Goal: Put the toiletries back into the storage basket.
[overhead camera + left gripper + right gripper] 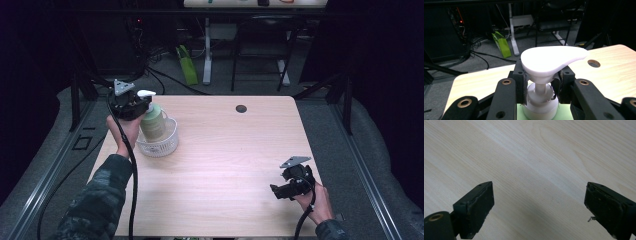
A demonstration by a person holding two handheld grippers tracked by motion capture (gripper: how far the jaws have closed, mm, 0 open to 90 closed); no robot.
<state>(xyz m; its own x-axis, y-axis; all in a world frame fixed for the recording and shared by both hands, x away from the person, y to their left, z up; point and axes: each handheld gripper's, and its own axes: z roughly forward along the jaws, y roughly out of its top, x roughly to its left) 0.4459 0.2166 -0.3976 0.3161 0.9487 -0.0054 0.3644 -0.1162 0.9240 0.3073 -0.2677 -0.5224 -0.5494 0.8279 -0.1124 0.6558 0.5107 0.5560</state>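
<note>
A person sits at a light wooden table with a two-jaw gripper in each hand. The left gripper is at the far left part of the table, with its jaws clamped on the neck of a pump soap bottle. In the left gripper view, the two black pads press from either side on the white collar and stem just under the bottle's white pump head, and the spout of the head points away to the right of the jaws. The bottle's body is pale green and stands upright inside a small white round basket, which sits on the table directly below and just in front of the left gripper.

The right gripper is well apart from the bottle, near the right front corner of the table, held low over the wood and pointing left. In the right gripper view its jaws stand wide apart with bare wood grain between them.

A small dark round hole lies in the table beyond both grippers.
</note>
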